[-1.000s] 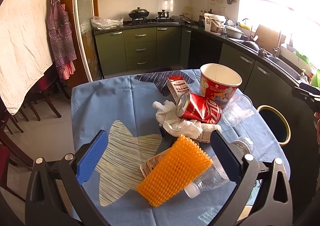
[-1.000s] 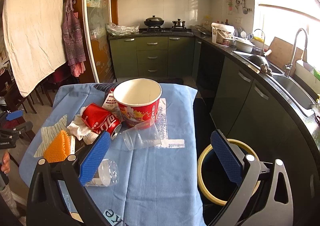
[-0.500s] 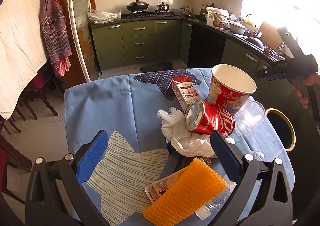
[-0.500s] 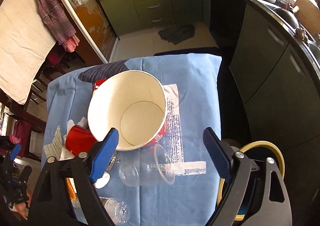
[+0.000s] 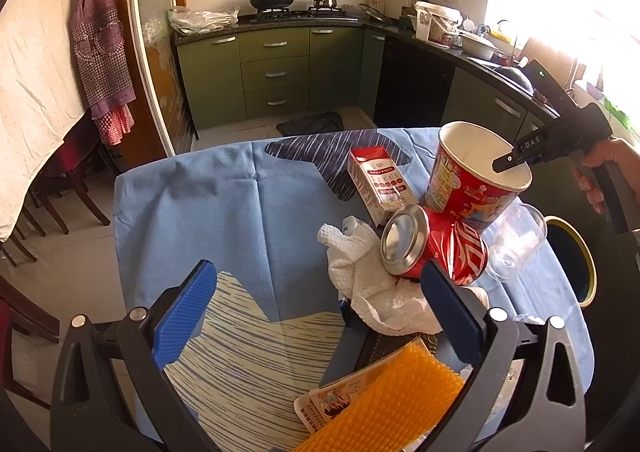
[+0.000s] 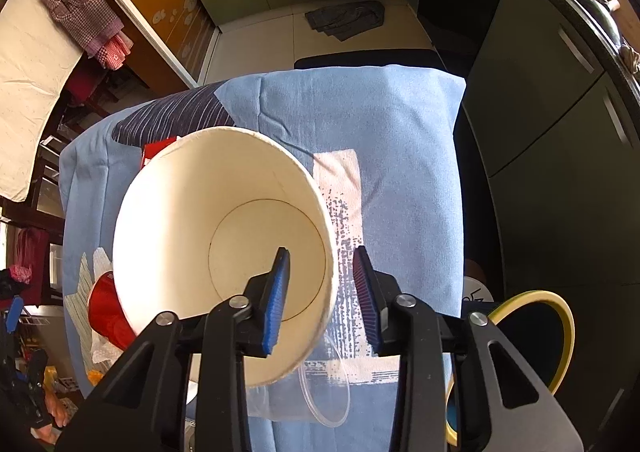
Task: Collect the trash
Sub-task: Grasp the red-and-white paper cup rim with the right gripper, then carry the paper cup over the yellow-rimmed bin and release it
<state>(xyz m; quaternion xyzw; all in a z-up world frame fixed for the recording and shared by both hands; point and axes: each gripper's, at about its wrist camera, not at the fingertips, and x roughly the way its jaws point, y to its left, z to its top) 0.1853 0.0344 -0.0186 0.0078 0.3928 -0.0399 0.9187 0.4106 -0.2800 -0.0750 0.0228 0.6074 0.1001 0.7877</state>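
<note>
We're right over the paper bucket (image 6: 224, 236) now, the tall red-and-white tub standing on the blue tablecloth (image 6: 400, 140), and everything else we'll place from it. Our right gripper (image 6: 322, 292) straddles the bucket's rim on the side nearest us: one blue pad sits inside the white wall, the other outside over the cloth. The jaws have just been closing and stand narrow, with the rim between them; from the right wrist view a sliver of gap shows beside the outer pad, so we can't call firm contact. In the left wrist view we see that same gripper (image 5: 516, 160) dipping into the bucket's mouth, with a hand (image 5: 608, 168) on its handle.

Leaning against the bucket's base lies the crushed red can (image 5: 432, 248), and next to that the clear plastic cup (image 5: 516, 244) on its side. A small red-and-white carton (image 5: 378, 184) lies just beside the bucket. Before the can we have the crumpled white paper towel (image 5: 372, 284).

Our left gripper (image 5: 316, 312) hangs wide, nothing between its pads, on the near side of that heap, well short of the bucket. Beyond the table edge, past the bucket, sits the yellow-rimmed bin (image 6: 532, 316).
</note>
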